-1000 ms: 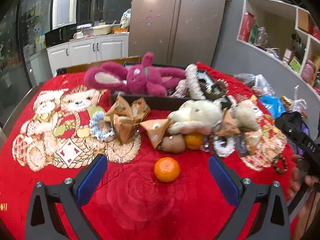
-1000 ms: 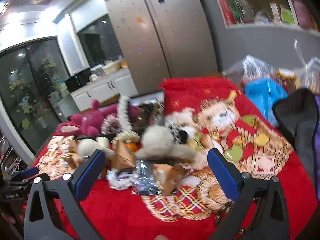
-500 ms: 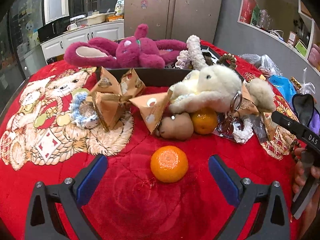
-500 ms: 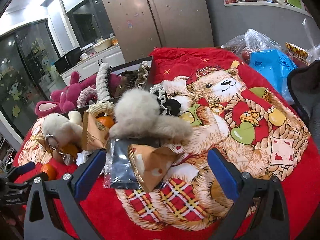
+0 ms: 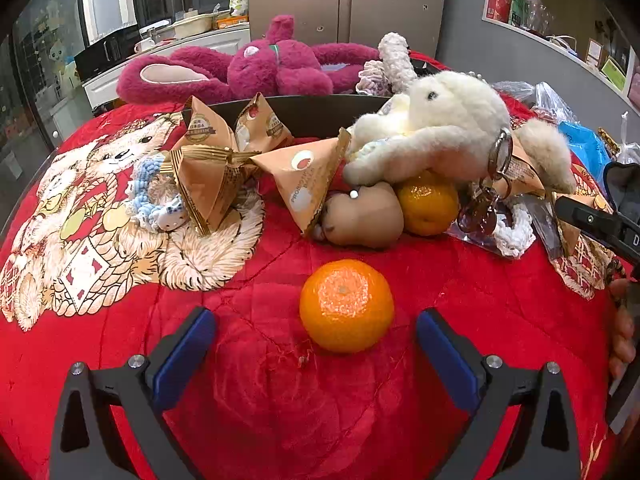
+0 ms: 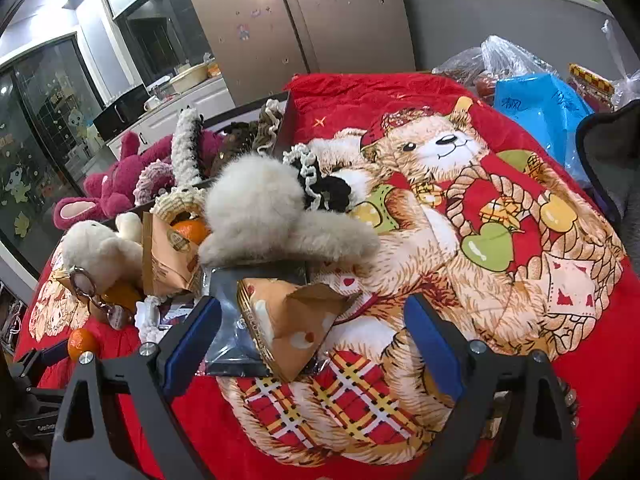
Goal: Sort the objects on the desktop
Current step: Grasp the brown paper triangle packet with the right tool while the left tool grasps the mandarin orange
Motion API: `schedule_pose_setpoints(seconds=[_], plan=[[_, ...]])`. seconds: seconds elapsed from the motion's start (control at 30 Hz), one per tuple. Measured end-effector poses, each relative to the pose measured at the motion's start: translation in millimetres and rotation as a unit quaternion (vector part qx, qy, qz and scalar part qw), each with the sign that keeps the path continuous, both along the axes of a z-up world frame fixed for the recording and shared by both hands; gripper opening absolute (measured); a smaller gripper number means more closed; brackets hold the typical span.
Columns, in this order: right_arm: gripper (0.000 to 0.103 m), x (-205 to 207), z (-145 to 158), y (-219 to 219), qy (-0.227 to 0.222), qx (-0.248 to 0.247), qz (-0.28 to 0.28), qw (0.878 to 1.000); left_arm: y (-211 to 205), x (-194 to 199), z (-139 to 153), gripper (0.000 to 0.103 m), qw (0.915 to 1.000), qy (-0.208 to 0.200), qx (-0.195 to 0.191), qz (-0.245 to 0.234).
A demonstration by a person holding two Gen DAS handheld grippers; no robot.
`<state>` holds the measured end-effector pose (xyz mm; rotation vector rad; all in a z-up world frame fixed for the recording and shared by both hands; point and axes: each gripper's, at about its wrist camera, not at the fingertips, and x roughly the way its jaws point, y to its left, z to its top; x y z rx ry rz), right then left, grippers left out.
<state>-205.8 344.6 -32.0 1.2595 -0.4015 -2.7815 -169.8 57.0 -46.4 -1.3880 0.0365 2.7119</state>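
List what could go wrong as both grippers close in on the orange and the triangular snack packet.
1. The loose orange is round and sits alone on soft red cloth; the open left gripper could nudge it and roll it away.
2. The triangular snack packet lies on a dark foil bag; the open right gripper might pinch both together.
3. The packet looks thin, so a hard squeeze may crush it.

Blanket (image 5: 280, 392): red plush cloth, quilted
Mandarin (image 5: 346, 305): glossy, dimpled peel
White toy (image 5: 436, 132): fluffy fur
Snack packets (image 6: 292, 328): matt tan paper
Gripper pads (image 5: 182, 356): smooth blue plastic
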Motion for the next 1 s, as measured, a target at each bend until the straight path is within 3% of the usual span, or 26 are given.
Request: schedule_pose_setpoints(seconds=[0.3, 0.37, 0.53, 0.73, 0.83, 0.87, 1.0], plan=[[0.069, -1, -2, -1, -0.006, 0.003, -0.004, 1.000, 0, -1, 1, 0.103, 1.0000, 0.000, 0.002, 0.000], [0.059, 0, -2, -1, -0.007, 0.009, -0.006, 1.000, 0, -1, 1, 0.103, 1.0000, 0.001, 0.003, -0.001], [0.047, 1, -2, 2, -0.005, 0.003, -0.011, 1.000, -1, -1, 4, 0.096, 0.9999, 0.008, 0.008, 0.003], [0.037, 4, 1, -3, 0.007, 0.011, -0.004, 1.000, -3, 5, 9, 0.069, 0.9995, 0.023, 0.015, 0.014], [0.036, 7, 6, -7, 0.023, 0.019, 0.006, 1.000, -2, 8, 11, 0.051, 0.9994, 0.028, 0.021, 0.009], [0.035, 9, 8, -8, 0.030, 0.021, 0.006, 0.999, -2, 9, 11, 0.040, 0.9992, 0.030, 0.025, 0.005], [0.035, 19, 15, -7, 0.058, 0.016, 0.006, 0.998, -5, 11, 12, 0.039, 0.9987, 0.032, 0.039, 0.003]])
